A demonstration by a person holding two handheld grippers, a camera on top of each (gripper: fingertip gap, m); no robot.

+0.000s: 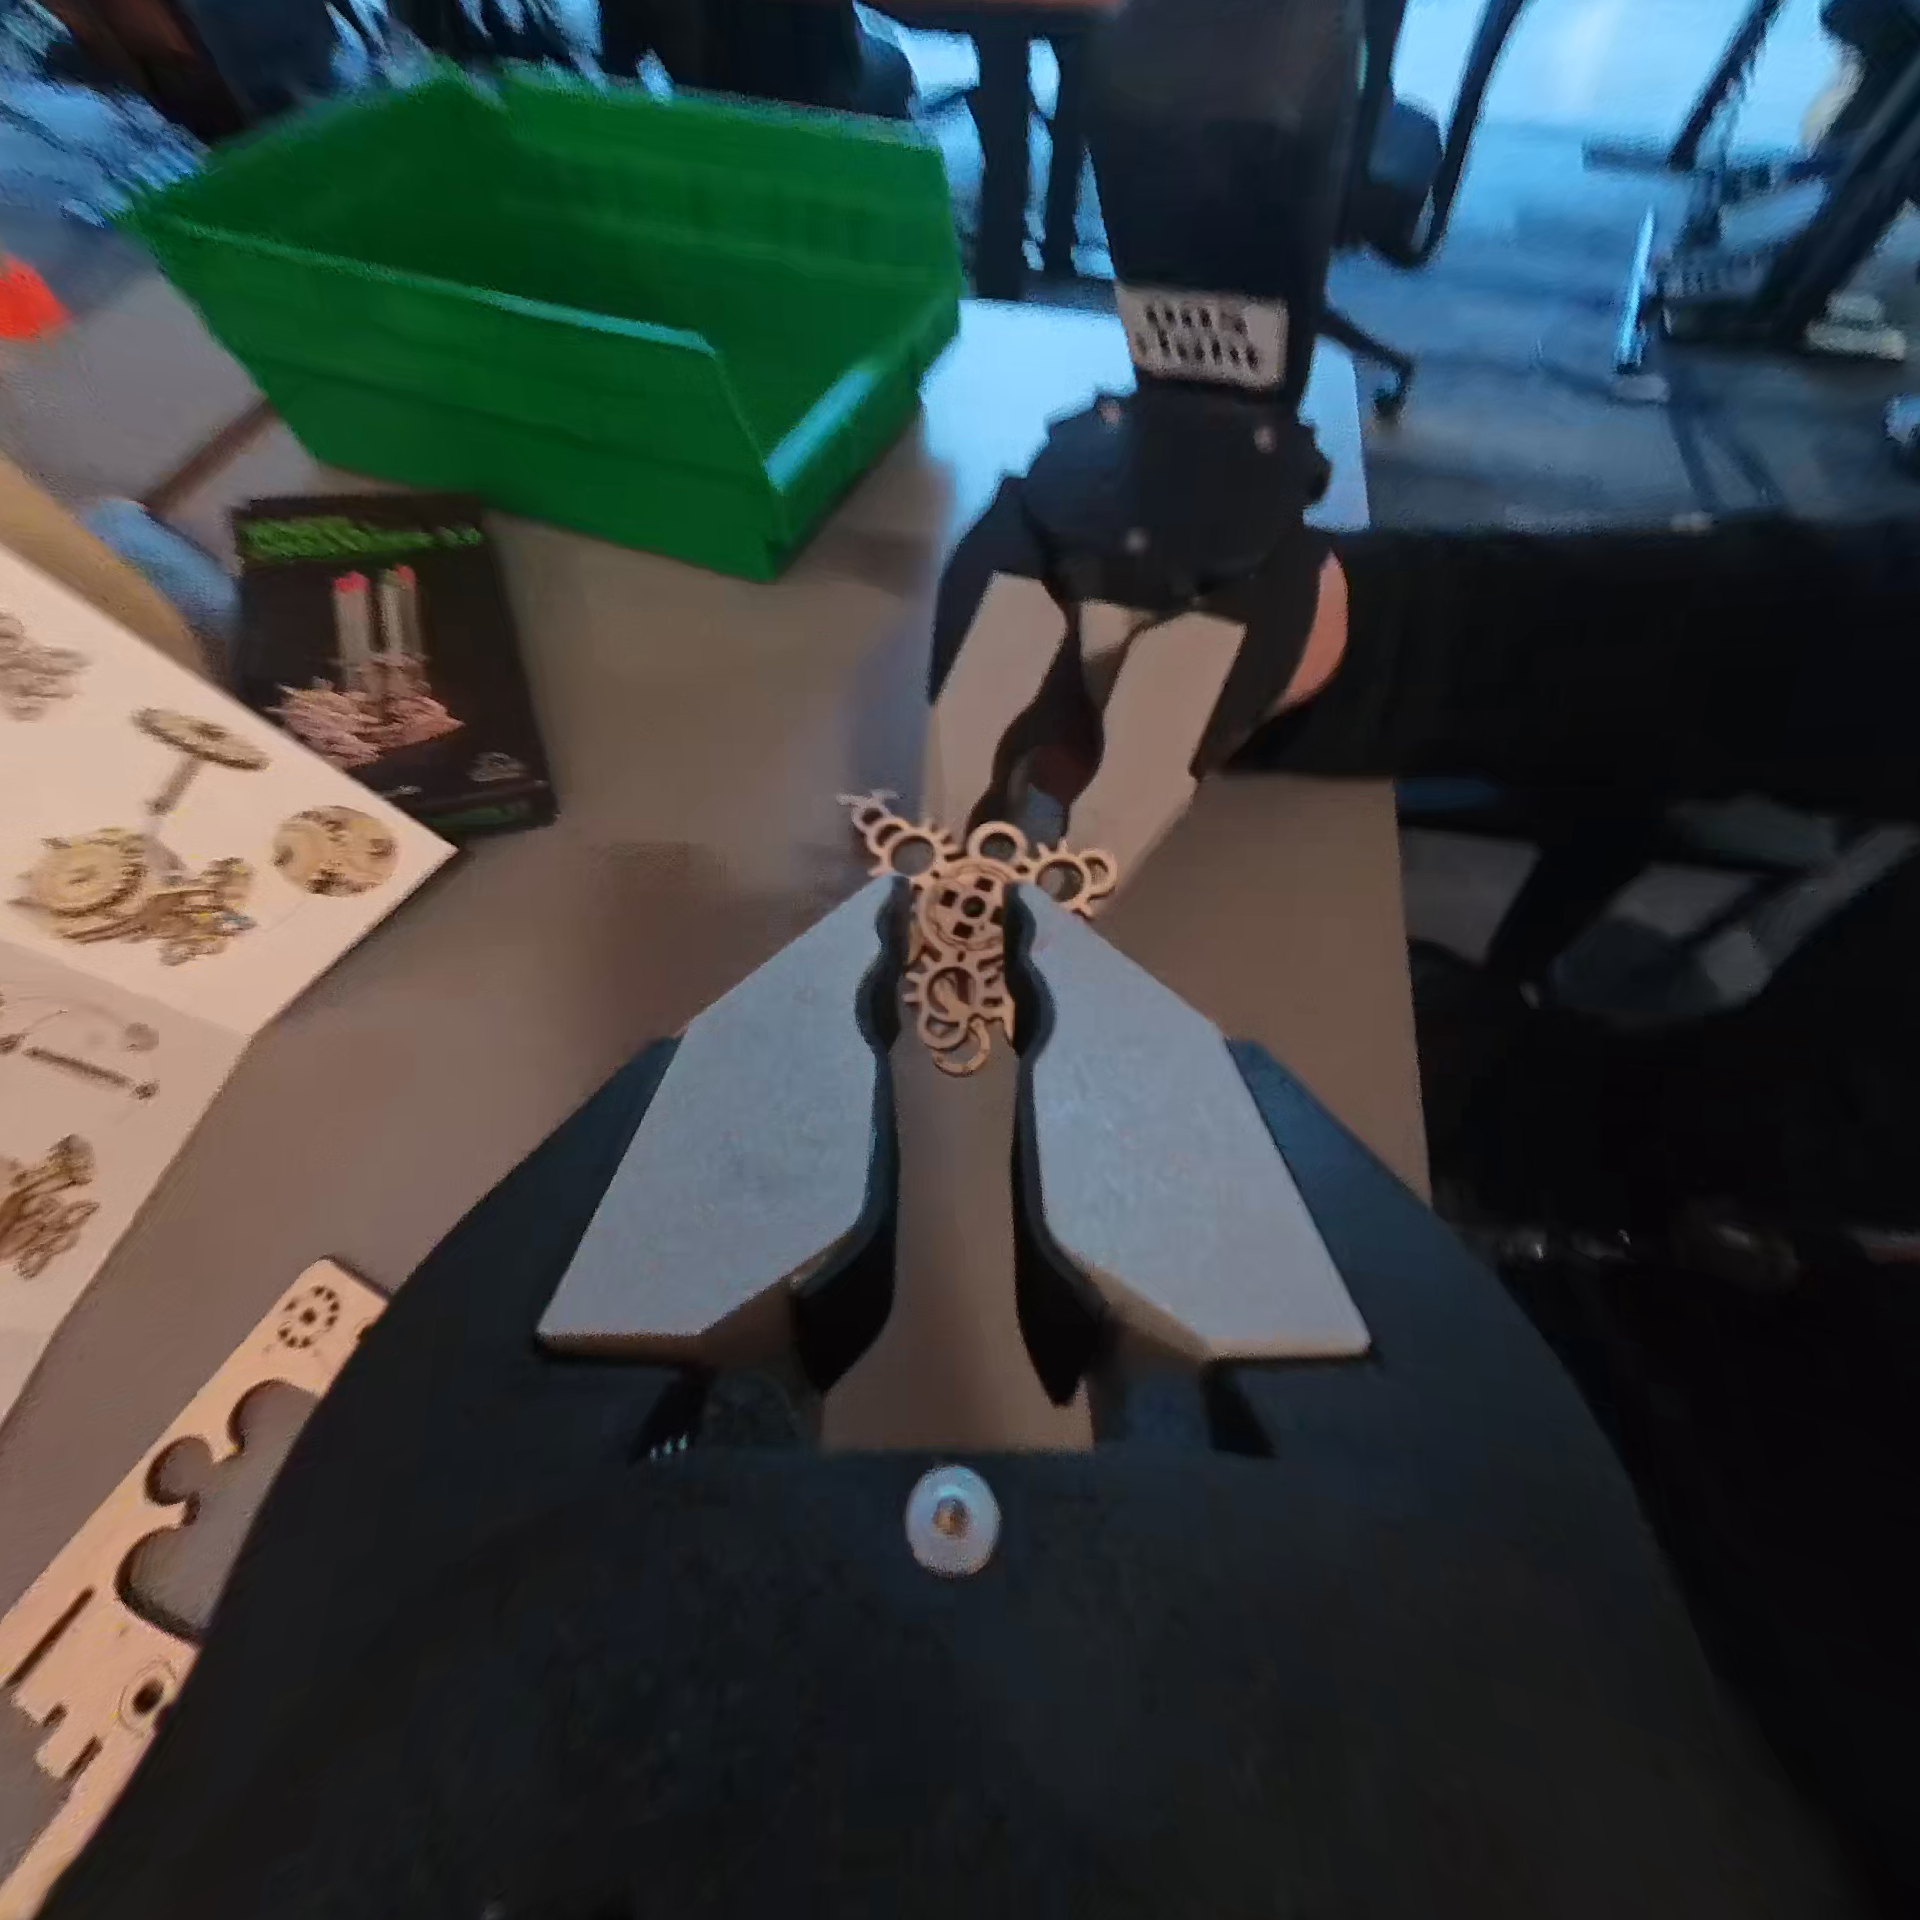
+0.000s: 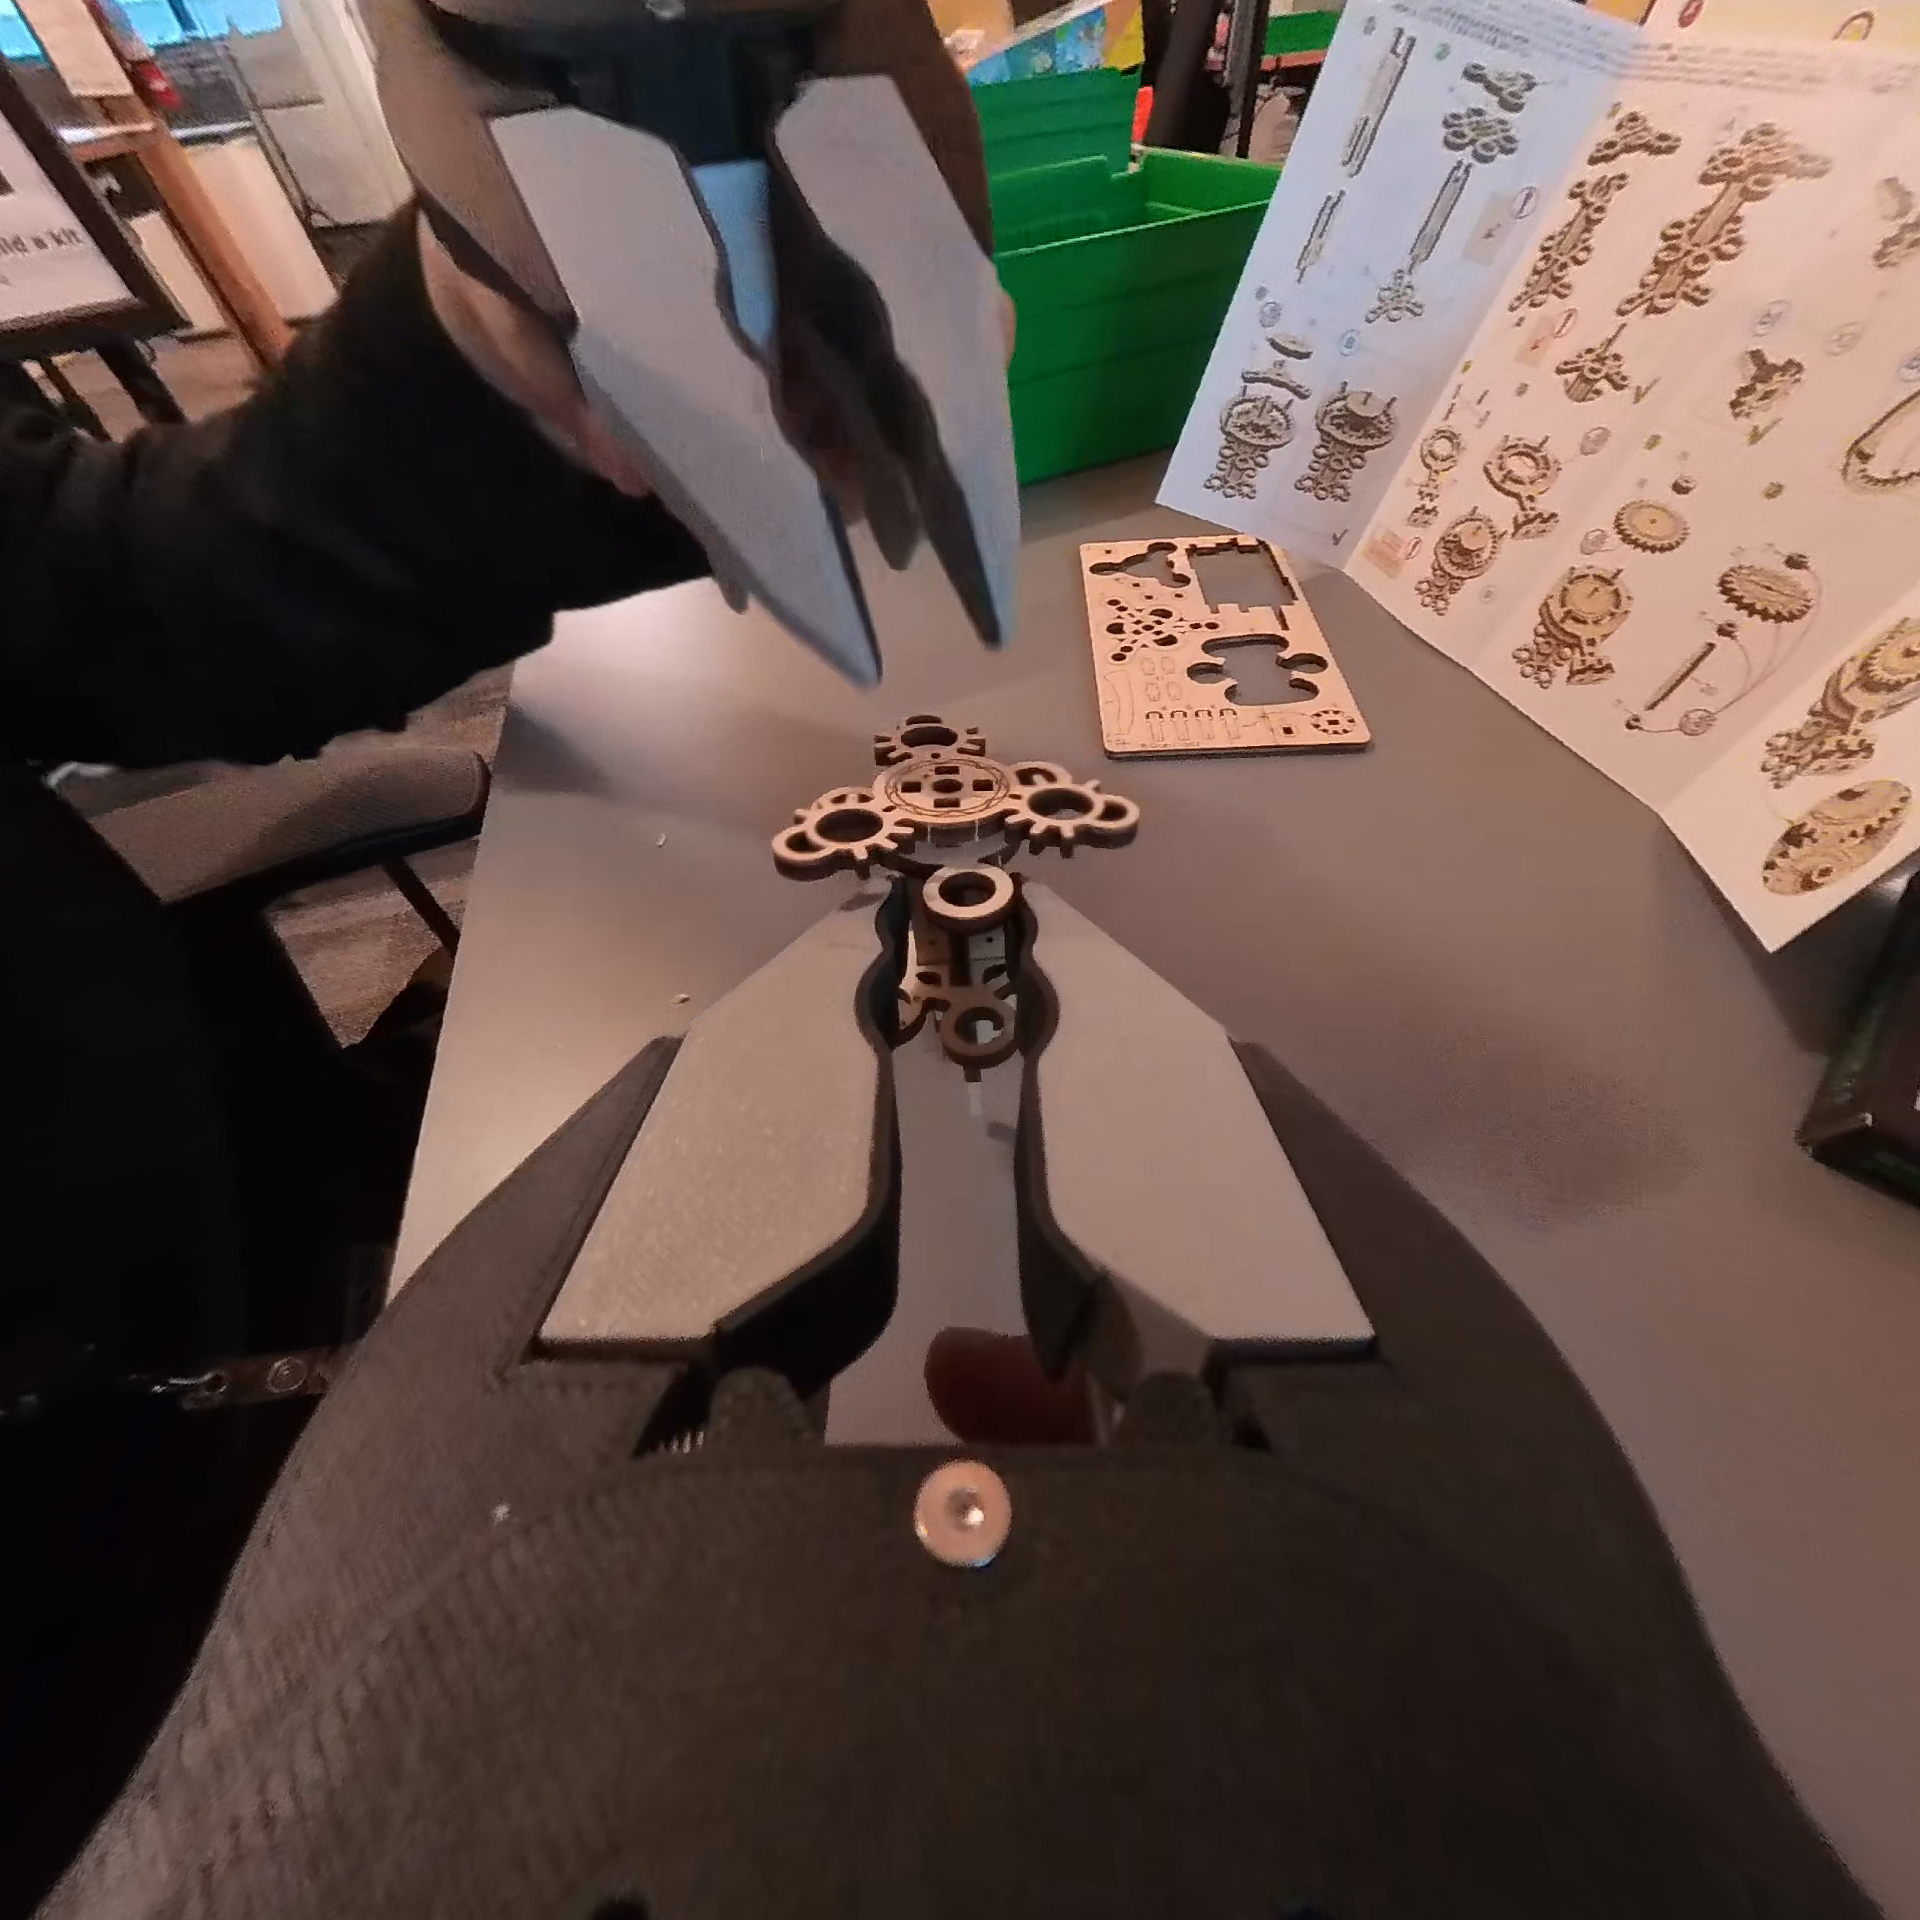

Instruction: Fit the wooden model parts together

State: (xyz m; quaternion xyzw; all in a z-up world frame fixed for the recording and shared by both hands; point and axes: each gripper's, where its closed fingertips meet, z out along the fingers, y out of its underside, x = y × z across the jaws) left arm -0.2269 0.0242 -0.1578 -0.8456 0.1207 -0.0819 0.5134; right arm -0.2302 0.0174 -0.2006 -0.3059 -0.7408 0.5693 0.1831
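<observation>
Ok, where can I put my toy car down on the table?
The bare grey table between the cut-out wooden sheet, the instruction sheet and the dark box. Crowded in the middle: the left gripper hovers over the wooden model that the right gripper holds.

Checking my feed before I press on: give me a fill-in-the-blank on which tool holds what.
1. The tool clamping the wooden part is the ___ one.
2. The left tool hovers above the flat base piece, holding ___.
3. The bin beyond the parts sheet is ___.
Missing words: right; nothing; green.
</observation>
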